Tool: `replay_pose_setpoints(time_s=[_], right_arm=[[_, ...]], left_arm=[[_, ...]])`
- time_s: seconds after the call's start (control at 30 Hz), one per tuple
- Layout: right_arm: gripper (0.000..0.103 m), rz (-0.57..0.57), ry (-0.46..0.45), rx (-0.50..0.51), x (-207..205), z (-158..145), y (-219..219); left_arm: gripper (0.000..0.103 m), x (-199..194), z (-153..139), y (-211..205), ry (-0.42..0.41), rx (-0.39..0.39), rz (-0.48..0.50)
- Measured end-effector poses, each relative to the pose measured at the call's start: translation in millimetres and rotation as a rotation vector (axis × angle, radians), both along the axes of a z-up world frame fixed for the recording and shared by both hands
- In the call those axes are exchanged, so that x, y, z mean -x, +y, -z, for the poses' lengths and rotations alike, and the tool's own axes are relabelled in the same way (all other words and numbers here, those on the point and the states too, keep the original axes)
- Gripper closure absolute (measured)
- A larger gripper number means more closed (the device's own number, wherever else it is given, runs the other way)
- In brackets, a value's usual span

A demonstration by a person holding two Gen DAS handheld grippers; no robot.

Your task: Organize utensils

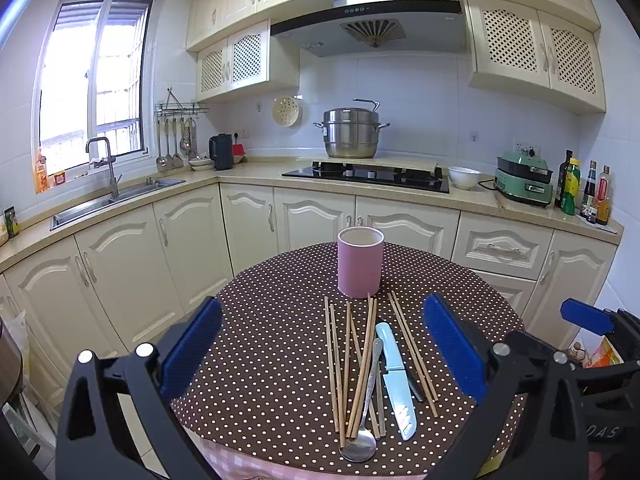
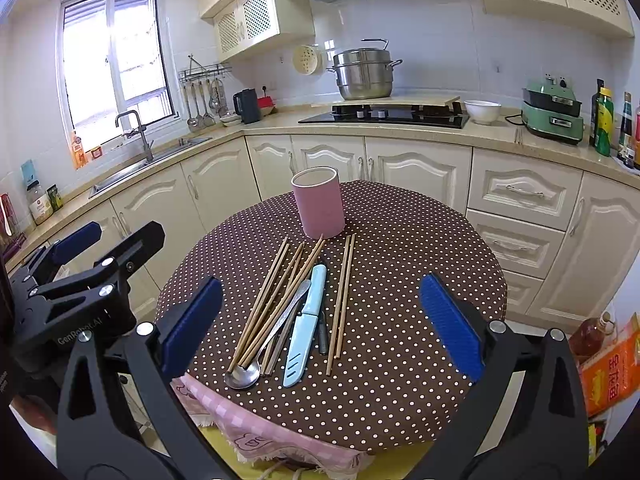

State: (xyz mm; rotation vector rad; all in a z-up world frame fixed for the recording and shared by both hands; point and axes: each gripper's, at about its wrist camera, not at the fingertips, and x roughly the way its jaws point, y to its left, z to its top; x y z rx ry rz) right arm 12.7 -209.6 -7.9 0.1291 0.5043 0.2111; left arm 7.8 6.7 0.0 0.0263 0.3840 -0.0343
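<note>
A pink cylindrical holder (image 1: 360,262) (image 2: 319,208) stands upright and empty at the far side of a round table. In front of it lie several wooden chopsticks (image 1: 362,364) (image 2: 276,300), a metal spoon (image 1: 360,442) (image 2: 243,376), and a light blue knife (image 1: 396,380) (image 2: 306,324) beside a dark utensil (image 2: 322,334). My left gripper (image 1: 320,352) is open and empty, held above the near side of the pile. My right gripper (image 2: 320,328) is open and empty above the pile too. Each gripper shows at the edge of the other's view.
The table wears a brown polka-dot cloth (image 1: 280,320) (image 2: 400,340) over a pink one. Behind it run cream kitchen cabinets (image 1: 312,216), a sink (image 1: 116,200), a hob with a steel pot (image 1: 352,132), and bottles (image 1: 592,192). An orange bag (image 2: 612,364) sits on the right.
</note>
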Motion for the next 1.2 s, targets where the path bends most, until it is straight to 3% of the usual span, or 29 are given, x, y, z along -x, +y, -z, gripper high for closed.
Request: replay_pose_setpoints(time_s=[0.63, 1.2], right_arm=[[0.006, 0.009, 0.058, -0.007, -20.2, 12.2, 0.3], [0.006, 0.048, 0.252, 0.016, -83.7, 59.1, -3.3]], left_arm=[[0.013, -21.0, 11.2, -2.1, 0.064, 0.001, 0.011], [0.013, -85.5, 58.1, -8.8, 0.247, -0.039, -0.019]])
